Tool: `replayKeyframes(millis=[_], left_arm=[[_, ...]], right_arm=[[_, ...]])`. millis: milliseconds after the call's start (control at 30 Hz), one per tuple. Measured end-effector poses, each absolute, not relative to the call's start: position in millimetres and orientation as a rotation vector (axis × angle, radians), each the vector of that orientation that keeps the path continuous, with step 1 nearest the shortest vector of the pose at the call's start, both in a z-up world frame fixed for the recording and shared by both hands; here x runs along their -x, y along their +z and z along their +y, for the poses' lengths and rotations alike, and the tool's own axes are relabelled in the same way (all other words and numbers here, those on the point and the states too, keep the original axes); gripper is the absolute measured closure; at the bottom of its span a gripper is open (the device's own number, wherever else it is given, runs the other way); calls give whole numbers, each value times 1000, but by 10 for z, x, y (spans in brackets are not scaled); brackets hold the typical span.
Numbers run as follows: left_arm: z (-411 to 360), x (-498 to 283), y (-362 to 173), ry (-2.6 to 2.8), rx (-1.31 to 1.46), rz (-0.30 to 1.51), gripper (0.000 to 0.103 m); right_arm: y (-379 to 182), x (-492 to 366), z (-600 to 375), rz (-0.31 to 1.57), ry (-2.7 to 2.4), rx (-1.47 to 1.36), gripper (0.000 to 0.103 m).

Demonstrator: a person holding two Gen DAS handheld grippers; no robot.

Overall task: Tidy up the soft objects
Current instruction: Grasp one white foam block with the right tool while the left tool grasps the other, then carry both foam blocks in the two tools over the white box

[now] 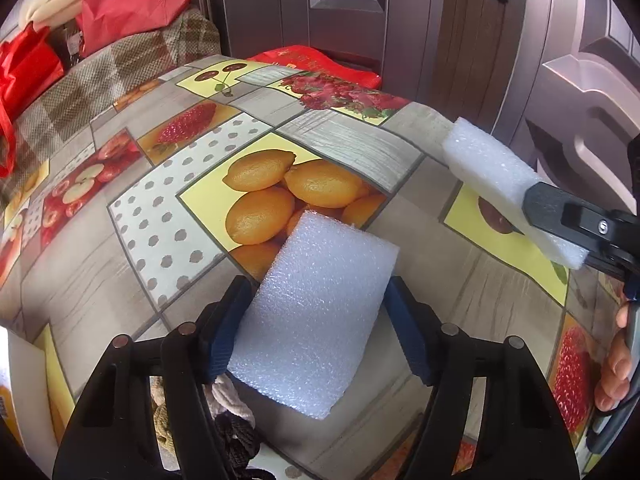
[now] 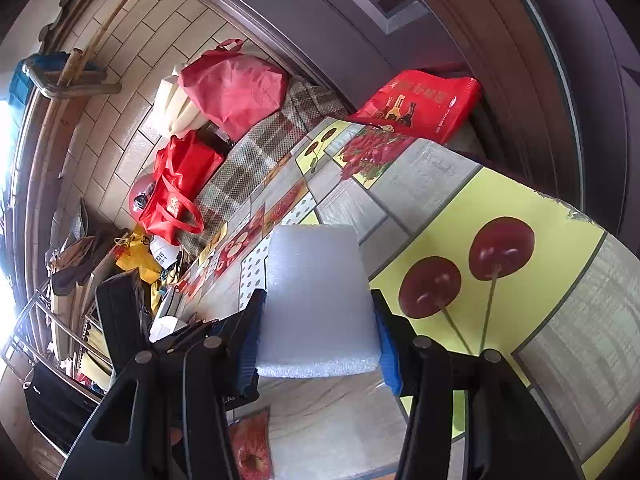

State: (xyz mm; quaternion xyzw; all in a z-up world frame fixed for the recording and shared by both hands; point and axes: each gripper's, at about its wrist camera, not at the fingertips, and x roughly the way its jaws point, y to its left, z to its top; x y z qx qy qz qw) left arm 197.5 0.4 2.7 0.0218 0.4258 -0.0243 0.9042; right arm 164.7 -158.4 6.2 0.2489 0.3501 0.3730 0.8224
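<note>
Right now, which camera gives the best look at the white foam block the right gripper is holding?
The right wrist view: the foam block fills the centre, pinched between the right gripper pads. The left wrist view shows the same block only at the right edge, seen from its side above the fruit-print tablecloth.

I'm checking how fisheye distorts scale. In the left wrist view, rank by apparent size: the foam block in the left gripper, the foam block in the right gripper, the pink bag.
1. Left foam block, largest, though nearest the camera.
2. Right foam block and pink bag look alike; unranked.

Left tongs (image 1: 316, 320) and right tongs (image 2: 318, 330) both clamped.
</note>
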Motion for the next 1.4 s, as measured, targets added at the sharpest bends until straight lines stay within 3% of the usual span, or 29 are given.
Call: replayKeyframes(millis=[833, 1400], left_arm=[[477, -741, 872, 93, 152, 507, 40], [1043, 49, 1314, 241, 199, 305, 40]], right_arm=[[205, -1507, -1533, 623, 846, -460, 53], [931, -850, -1169, 422, 956, -341, 53]])
